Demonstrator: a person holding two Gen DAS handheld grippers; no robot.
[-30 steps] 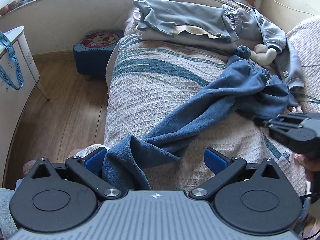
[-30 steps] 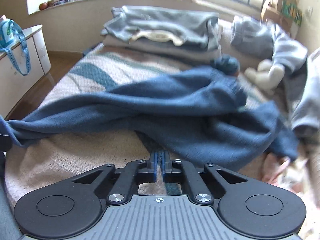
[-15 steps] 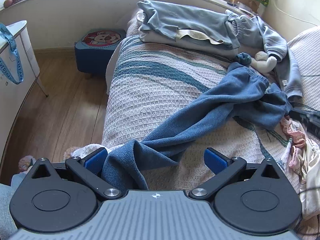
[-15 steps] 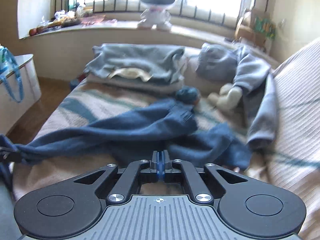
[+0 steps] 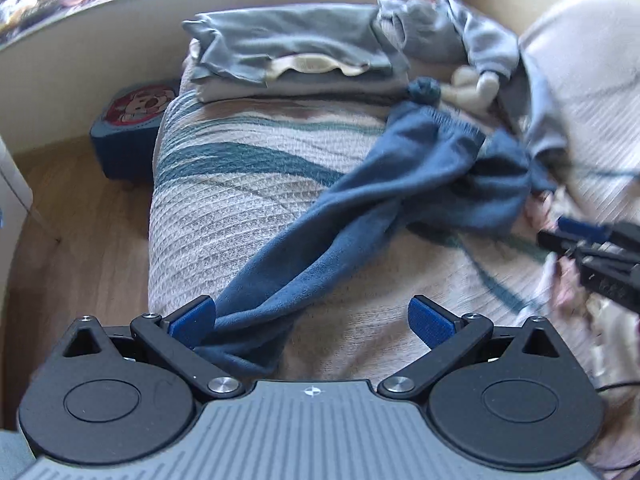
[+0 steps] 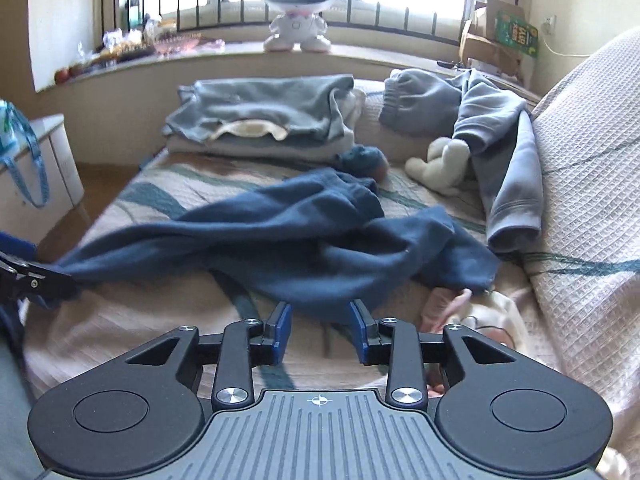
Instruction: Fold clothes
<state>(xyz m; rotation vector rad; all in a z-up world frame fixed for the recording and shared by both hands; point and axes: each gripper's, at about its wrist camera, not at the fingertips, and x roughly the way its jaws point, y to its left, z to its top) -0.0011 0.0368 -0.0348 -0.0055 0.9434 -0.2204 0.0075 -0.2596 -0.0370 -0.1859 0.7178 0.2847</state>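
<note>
Trousers (image 5: 360,216) sprawled across the bed (image 5: 224,208), folded stack (image 5: 296,60) behind them, stool (image 5: 132,128) left of the bed

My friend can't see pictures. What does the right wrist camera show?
The right gripper, fingers open, points at crumpled dark blue pants on a striped bed. Behind them lie folded grey clothes.

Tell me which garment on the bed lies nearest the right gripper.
The dark blue garment: its hem lies just ahead of the right gripper, while the grey hoodie and folded grey pile lie farther back.
</note>
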